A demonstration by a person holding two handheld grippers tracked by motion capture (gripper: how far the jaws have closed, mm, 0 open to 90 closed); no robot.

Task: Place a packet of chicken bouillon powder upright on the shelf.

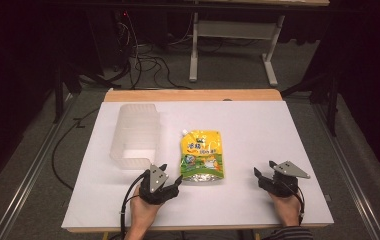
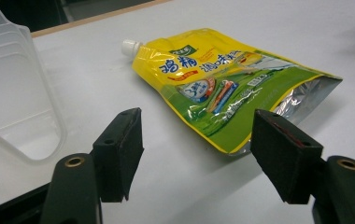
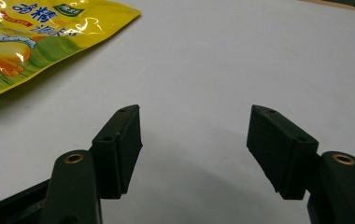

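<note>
Spouted pouch (image 1: 202,156): glossy yellow-green film, silver gusset at its near end, white cap at the far end; lies flat mid-table.

Clear plastic bin (image 1: 134,135): ribbed, translucent, on its side left of the pouch, nothing inside.

Table (image 1: 258,125): smooth white top, wood far edge, open room to the right.

Left gripper (image 1: 170,175): jaws wide, just short of the pouch's near corner, nothing held.

Right gripper (image 1: 264,173): jaws wide, nothing held, well apart on the right.

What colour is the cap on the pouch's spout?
White; the cap on the yellow-green pouch shows best in the left gripper view.
</note>
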